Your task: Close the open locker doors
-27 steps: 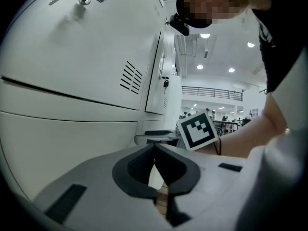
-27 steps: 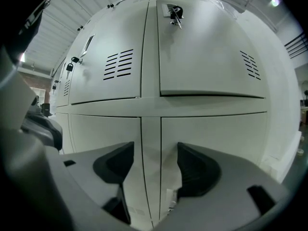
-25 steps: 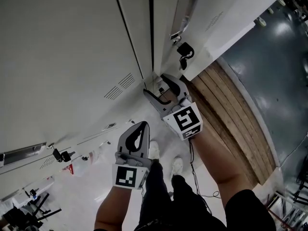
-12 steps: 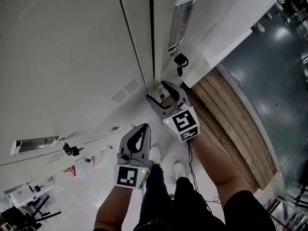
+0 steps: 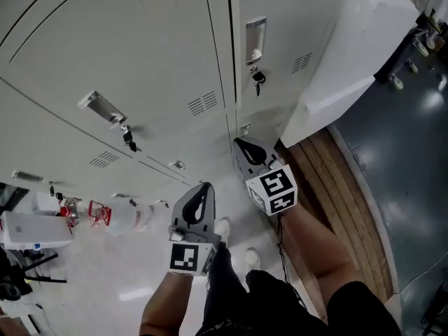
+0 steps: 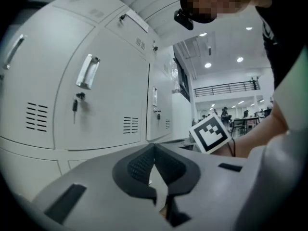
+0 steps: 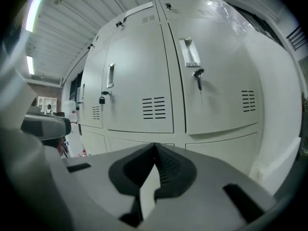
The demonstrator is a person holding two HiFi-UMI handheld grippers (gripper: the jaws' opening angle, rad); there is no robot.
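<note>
Hovering short of the lockers: right gripper, jaws just closed together, tips meeting, nothing between them. Left gripper sits just beside it and nearer the person, its jaws also pressed together and empty. Both point at the locker doors without touching them. The doors facing the grippers lie flush in their frames. A key hangs in the lock under a metal handle. Wooden planks run along the base at right.
</note>
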